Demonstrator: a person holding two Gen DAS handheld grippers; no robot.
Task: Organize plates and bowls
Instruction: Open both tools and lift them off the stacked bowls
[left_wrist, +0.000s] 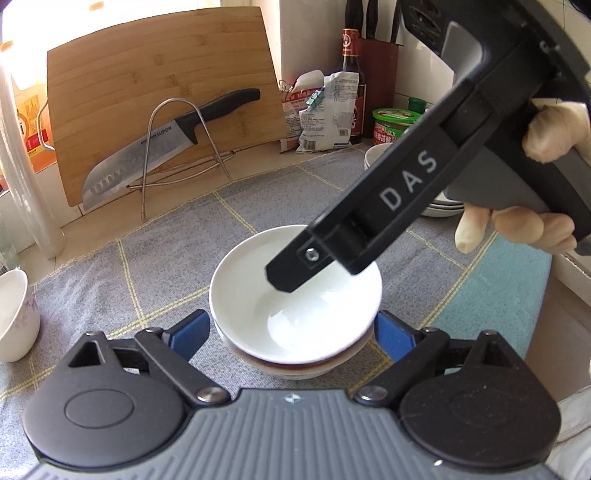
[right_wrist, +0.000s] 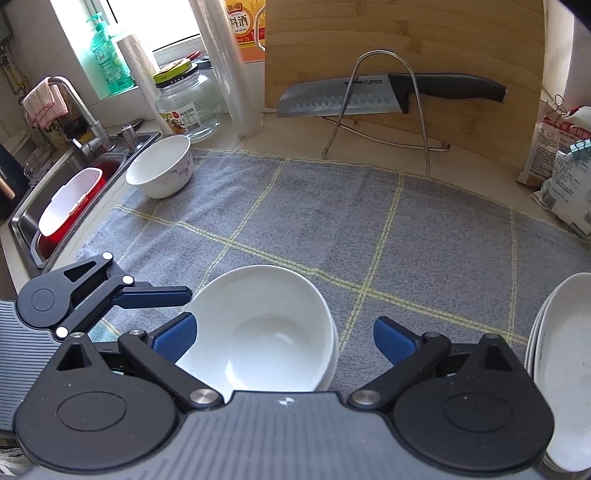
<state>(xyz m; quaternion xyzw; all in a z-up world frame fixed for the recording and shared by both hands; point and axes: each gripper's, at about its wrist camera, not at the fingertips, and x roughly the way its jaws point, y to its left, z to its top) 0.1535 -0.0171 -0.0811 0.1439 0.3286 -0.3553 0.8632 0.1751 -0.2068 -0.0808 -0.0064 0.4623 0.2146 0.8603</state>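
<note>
White bowl (left_wrist: 295, 291) nested on second bowl (left_wrist: 291, 369) (stack on grey checked cloth (right_wrist: 332, 221)). Left gripper (left_wrist: 291, 332) wide, pads flanking stack, apart. Right gripper (right_wrist: 282, 339) wide, holding nothing. Plate stack (right_wrist: 561, 369) at right.

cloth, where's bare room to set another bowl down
Free: the cloth between the stacked white bowls and the knife rack, running left toward the floral bowl. Crowded: right edge, with the plates and food bags.
</note>
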